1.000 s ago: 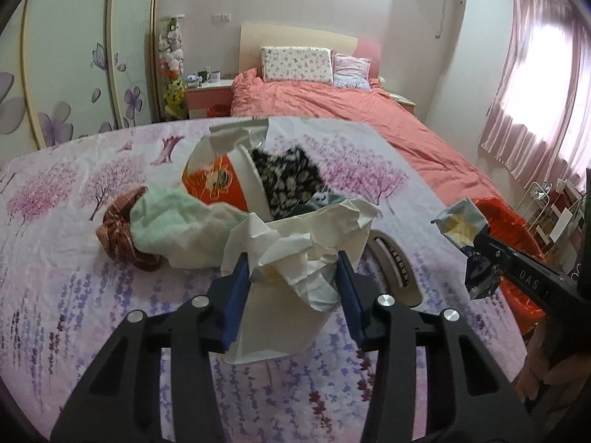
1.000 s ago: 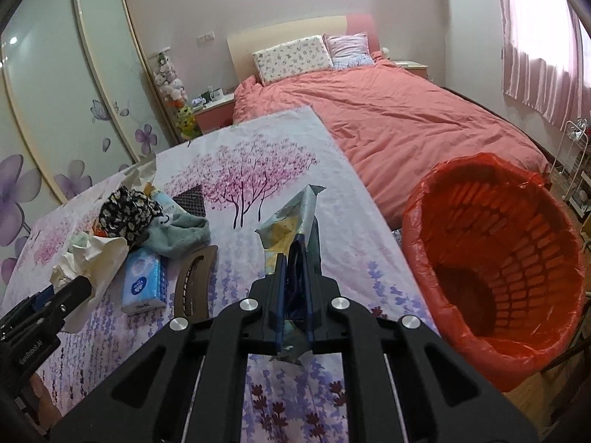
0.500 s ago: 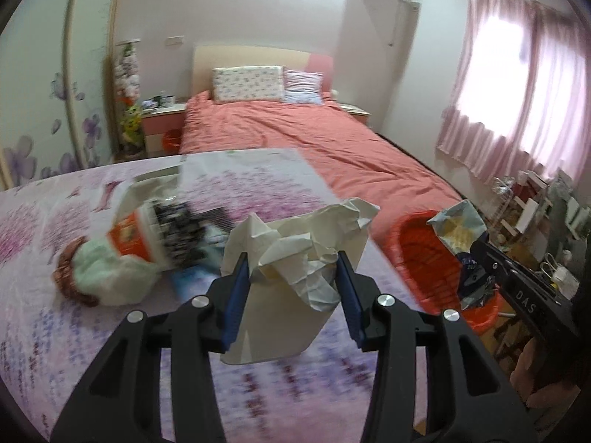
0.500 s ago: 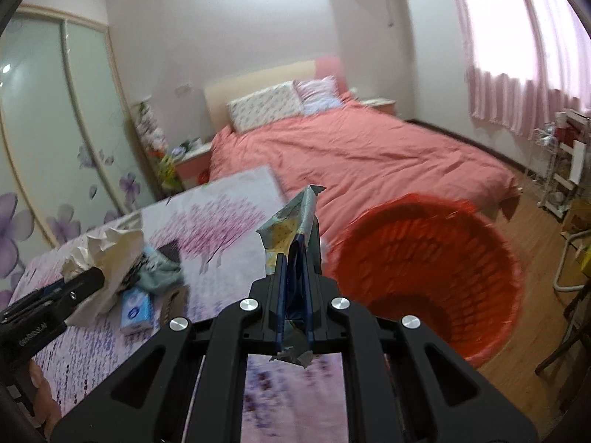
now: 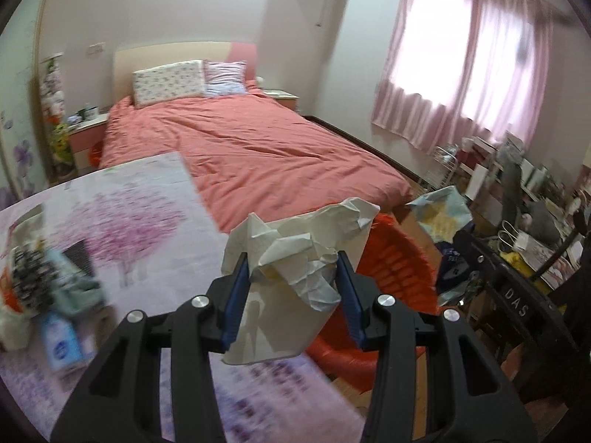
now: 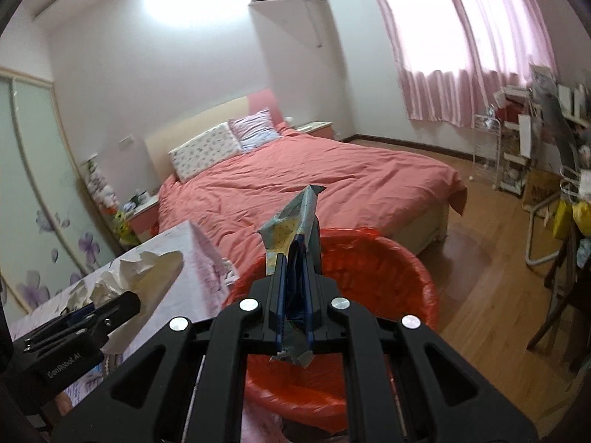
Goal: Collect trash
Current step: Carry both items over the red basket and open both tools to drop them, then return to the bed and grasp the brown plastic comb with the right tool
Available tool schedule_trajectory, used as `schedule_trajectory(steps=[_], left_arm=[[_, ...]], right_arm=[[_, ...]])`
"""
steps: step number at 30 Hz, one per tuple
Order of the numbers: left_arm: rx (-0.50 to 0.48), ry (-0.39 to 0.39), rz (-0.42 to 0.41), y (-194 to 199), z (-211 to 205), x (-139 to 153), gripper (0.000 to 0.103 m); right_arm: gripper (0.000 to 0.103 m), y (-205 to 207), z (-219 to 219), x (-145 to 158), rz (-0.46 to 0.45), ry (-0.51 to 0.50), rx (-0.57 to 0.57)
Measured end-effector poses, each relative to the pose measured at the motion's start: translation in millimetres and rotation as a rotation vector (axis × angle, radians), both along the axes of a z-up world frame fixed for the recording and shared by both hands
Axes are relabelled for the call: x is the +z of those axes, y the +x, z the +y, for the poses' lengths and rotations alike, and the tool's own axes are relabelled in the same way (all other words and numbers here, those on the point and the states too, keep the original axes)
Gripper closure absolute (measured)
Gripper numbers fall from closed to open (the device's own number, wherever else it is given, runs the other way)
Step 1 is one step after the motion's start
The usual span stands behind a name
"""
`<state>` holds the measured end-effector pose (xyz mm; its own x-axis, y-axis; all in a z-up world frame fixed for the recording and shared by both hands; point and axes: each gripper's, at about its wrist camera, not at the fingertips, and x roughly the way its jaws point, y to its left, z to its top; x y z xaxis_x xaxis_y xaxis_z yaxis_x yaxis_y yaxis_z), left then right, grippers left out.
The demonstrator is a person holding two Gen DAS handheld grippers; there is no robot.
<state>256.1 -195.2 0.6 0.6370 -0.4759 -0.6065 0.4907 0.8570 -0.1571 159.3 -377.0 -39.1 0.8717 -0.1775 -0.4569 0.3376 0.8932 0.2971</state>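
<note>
My left gripper [image 5: 291, 295] is shut on a crumpled white paper bag [image 5: 295, 258] and holds it in the air beside the table's right edge, in front of the red trash basket [image 5: 399, 269]. It also shows in the right wrist view [image 6: 144, 277]. My right gripper [image 6: 295, 295] is shut on a flattened blue-and-yellow snack wrapper [image 6: 291, 225] and holds it above the red trash basket [image 6: 369, 262]. The wrapper also shows in the left wrist view [image 5: 441, 214].
A table with a purple floral cloth [image 5: 140, 221] holds a tissue pack [image 5: 61, 343], socks and a cup at its left. A bed with a coral quilt [image 5: 258, 147] lies behind. A cluttered desk [image 5: 524, 199] and a wire rack [image 6: 491, 155] stand at the right on the wood floor.
Both grippers have swung right, away from the table and toward the red basket, each keeping its hold. The basket now lies right under the wrapper.
</note>
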Motion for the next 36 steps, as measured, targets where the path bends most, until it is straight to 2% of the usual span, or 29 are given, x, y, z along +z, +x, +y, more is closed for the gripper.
schedule_trajectory(steps=[10, 12, 15, 18, 28, 36], left_arm=[[-0.068, 0.027, 0.042, 27.3, -63.8, -24.7, 0.057], [-0.062, 0.038, 0.052, 30.3, -65.4, -29.9, 0.05], [-0.042, 0.057, 0.051, 34.3, -64.0, -35.9, 0.034], [-0.025, 0.068, 0.051, 37.1, -59.3, -39.6, 0.031], [0.08, 0.123, 0.033, 33.3, -13.4, -38.0, 0.025], [0.195, 0.151, -0.028, 8.8, 58.3, -23.0, 0.021]], right_arm=[[0.094, 9.8, -38.4, -18.3, -0.001, 0.108, -0.039], [0.092, 12.7, -44.1, -21.7, 0.007, 0.119, -0.036], [0.074, 12.6, -43.4, -27.1, 0.019, 0.115, -0.027], [0.06, 10.7, -43.8, -28.8, 0.03, 0.115, -0.03], [0.06, 7.7, -38.0, -11.3, 0.051, 0.073, -0.029], [0.06, 11.0, 16.6, 7.8, 0.062, -0.002, 0.063]])
